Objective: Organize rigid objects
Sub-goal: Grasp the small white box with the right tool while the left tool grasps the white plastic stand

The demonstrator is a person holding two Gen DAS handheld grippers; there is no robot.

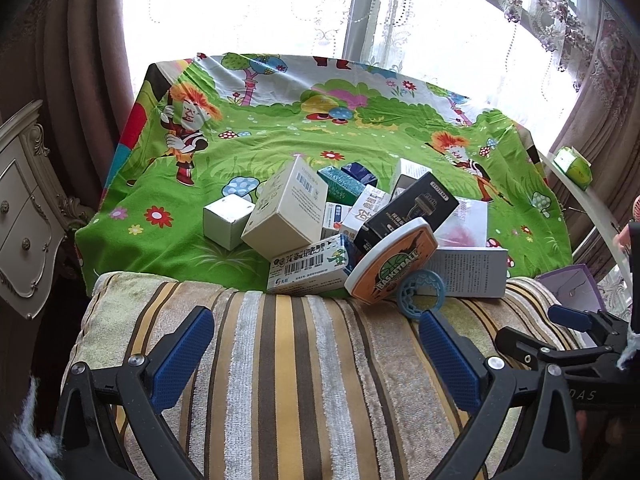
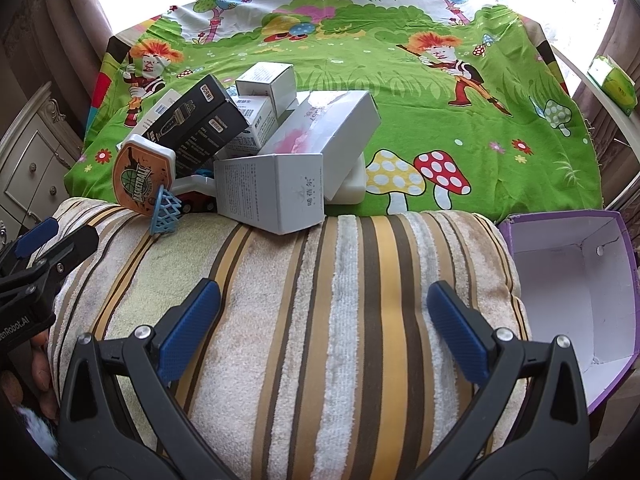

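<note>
Both claws, left claw [image 1: 316,354] and right claw [image 2: 324,330], are wide open and hold nothing above the striped fuzzy towel [image 2: 320,280]. A messy heap of cardboard boxes [image 2: 280,148] sits near the open purple paper box [image 2: 576,280].

Boxes pile up at a striped cushion's far edge, much of the heap out of sight.

In the left wrist view, the black razor box [image 1: 408,212] and toy basketball backboard [image 1: 394,260] cover most of the small boxes behind them, and the print on the medicine carton [image 1: 308,266] is too small to read. The purple box [image 1: 570,286] shows only a corner behind the right gripper [image 1: 532,334], itself cut by the frame edge. In the right wrist view, a toy car [image 2: 196,202] is mostly hidden behind the white carton [image 2: 272,192]; the left gripper [image 2: 44,246] is cropped at the edge, its jaw gap unclear. Window glare washes out everything outside.
</note>
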